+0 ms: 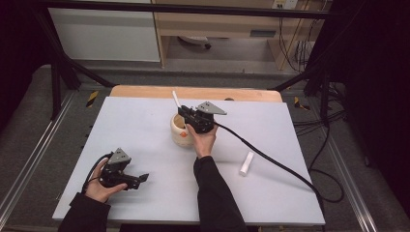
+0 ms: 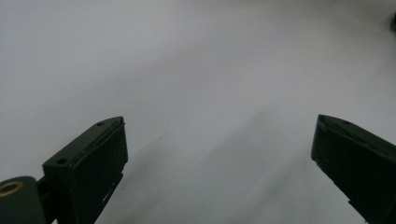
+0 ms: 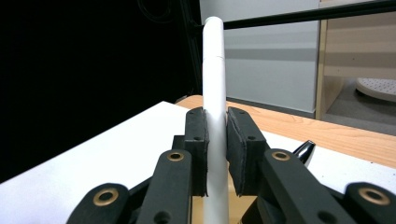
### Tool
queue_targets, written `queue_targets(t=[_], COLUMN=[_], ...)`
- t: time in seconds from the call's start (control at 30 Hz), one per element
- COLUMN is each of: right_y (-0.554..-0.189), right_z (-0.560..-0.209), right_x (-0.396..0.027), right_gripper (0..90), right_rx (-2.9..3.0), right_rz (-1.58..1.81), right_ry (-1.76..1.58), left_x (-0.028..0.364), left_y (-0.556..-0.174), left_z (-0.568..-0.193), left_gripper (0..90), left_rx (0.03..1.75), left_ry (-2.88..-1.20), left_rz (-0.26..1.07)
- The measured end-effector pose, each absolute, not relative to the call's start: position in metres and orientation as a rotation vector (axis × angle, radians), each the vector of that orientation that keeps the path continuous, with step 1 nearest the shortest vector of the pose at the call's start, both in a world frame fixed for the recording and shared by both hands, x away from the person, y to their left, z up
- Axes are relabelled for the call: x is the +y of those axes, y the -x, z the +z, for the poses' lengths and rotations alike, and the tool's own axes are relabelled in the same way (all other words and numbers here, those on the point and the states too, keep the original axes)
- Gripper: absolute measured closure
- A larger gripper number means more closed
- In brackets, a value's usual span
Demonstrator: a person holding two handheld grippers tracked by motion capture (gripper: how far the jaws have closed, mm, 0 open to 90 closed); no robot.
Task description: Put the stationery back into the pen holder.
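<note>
The left claw (image 1: 138, 180) rests low on the near-left desk (image 1: 145, 145), jaws wide with nothing between them. Farther in, the right claw (image 3: 215, 154) pinches a white tube (image 3: 215, 70) upright over the cream cup (image 1: 180, 131); another white tube (image 1: 246, 163) lies well apart to the right.

Left tongs (image 2: 219, 168) spread wide above white tabletop (image 2: 196, 70).

the right gripper (image 1: 186, 116) covers the far right part of the cream cup (image 1: 180, 134), so the lower end of the white stick (image 1: 176, 99) is hidden. in the right gripper view the stick (image 3: 215, 70) runs off the bottom edge, and a shiny metal tip (image 3: 304, 150) beside the jaws is too little seen to identify.
</note>
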State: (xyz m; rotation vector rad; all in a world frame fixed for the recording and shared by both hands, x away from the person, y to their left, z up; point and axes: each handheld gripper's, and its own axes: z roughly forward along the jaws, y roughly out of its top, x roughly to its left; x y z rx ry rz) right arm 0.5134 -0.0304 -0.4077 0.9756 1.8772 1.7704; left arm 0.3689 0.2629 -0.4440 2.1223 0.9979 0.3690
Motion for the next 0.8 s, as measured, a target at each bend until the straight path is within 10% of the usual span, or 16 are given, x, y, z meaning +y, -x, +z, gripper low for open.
queue_targets(t=[0.8], right_y=[-0.500], right_z=[-0.421], right_x=[-0.039], right_gripper=[75.1], right_rx=[1.948], right_rz=[1.679], right_ry=[-0.933], left_x=[0.263], left_y=[-0.369], left_z=[-0.444], left_gripper=[3.9], left_rx=[0.995], left_ry=[-2.130], left_rz=[0.372])
